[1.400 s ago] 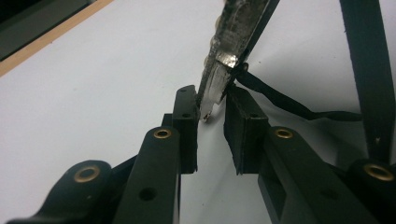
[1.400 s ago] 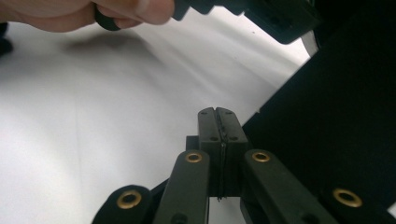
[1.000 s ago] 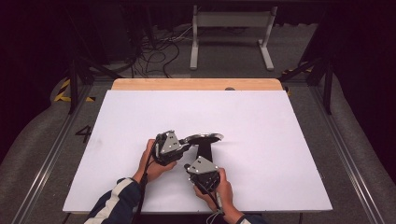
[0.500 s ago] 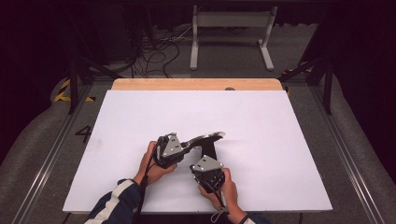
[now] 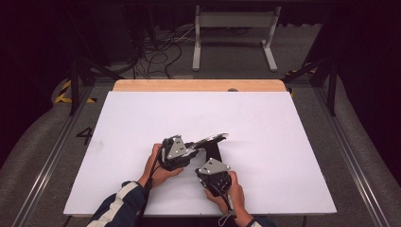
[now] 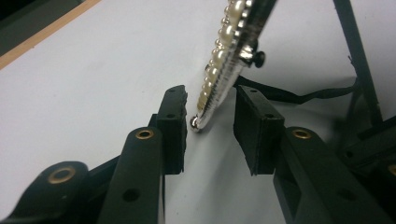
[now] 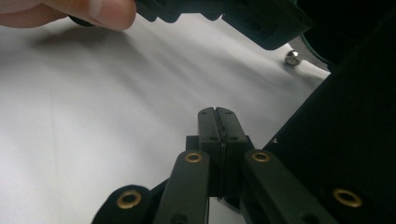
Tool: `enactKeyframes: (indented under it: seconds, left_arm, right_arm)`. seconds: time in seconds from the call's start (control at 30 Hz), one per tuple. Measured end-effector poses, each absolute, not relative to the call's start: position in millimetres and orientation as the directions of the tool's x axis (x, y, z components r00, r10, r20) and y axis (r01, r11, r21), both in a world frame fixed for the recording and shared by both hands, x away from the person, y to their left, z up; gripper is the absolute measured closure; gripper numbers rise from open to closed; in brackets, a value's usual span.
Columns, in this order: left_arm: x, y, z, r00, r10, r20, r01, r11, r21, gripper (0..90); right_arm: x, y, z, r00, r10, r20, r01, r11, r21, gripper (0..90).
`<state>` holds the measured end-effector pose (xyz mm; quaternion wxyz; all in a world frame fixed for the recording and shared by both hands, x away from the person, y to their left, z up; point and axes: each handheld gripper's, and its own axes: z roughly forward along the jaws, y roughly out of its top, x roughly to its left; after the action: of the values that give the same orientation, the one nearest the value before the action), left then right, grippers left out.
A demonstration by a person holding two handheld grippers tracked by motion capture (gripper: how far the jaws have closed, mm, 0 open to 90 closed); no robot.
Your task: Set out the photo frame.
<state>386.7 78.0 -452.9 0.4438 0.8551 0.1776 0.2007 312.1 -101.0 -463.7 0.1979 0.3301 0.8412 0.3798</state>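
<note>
- Letting go is the step I judge in hand: the left gripper (image 6: 212,128) has just been opening its jaws, and the pearl-trimmed silver ornament on a black strap (image 6: 224,65) stands tilted between the pads, the left pad at its tip, the right clear.
- Widen further before withdrawing, so the pearls don't snag.
- Right gripper (image 7: 218,122) is closed on nothing, just beside it.
- Ornament (image 5: 211,140) sits near the white table's (image 5: 283,142) near edge, mid-width.
- Black strap (image 6: 299,97) trails behind; avoid it.

One pearl-studded piece (image 6: 229,60); one black stand (image 5: 213,150); two tools; one white board (image 5: 142,123).
</note>
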Motion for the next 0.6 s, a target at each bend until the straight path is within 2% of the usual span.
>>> enactKeyframes:
  seconds: [0.43,0.6]
  left_arm:
    - [393.0,65.6,-457.1,0.865,0.451,0.221,0.093,-0.577,0.811,74.3]
    - [396.0,61.9,-458.6,0.868,0.435,0.239,0.077,-0.594,0.801,74.2]
  right_arm:
    - [308.9,-115.3,-464.1,-0.687,0.722,-0.08,0.418,0.484,0.769,90.0]
    - [308.5,-120.0,-464.1,-0.683,0.726,-0.078,0.423,0.481,0.768,90.0]
